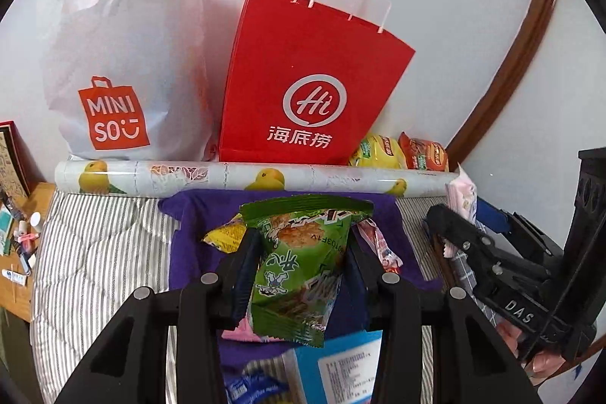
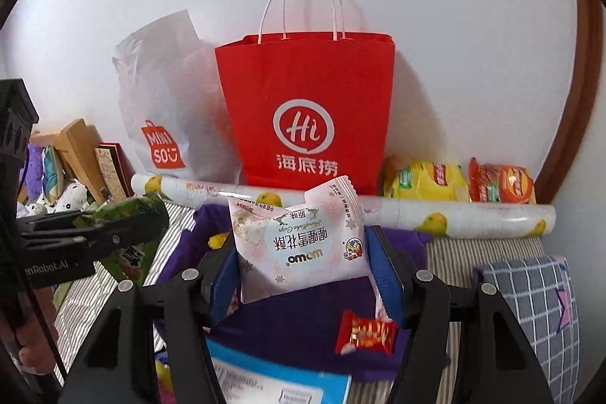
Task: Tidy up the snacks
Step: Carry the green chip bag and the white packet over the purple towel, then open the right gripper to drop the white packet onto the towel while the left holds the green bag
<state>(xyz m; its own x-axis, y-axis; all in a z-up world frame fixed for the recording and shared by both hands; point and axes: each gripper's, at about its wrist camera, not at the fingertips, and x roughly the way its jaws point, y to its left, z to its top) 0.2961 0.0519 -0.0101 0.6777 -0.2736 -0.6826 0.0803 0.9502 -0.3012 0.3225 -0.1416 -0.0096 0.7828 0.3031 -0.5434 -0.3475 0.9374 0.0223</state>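
The left hand-held gripper (image 1: pixel 299 248) squeezes a green snack pack (image 1: pixel 299 264) and holds it up above the purple cloth (image 1: pixel 189 252) on the bed. The right hand-held gripper (image 2: pixel 303 260) squeezes a pink and white snack pack (image 2: pixel 299 245). Far back, a red paper bag (image 2: pixel 306 101) stands by the wall, with a white plastic bag (image 2: pixel 159 93) to its left.

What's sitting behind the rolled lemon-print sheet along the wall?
Behind the lemon-print roll stand a red paper bag and a white Miniso bag, with yellow and orange snack packs alongside. Their bases and bag contents are hidden.
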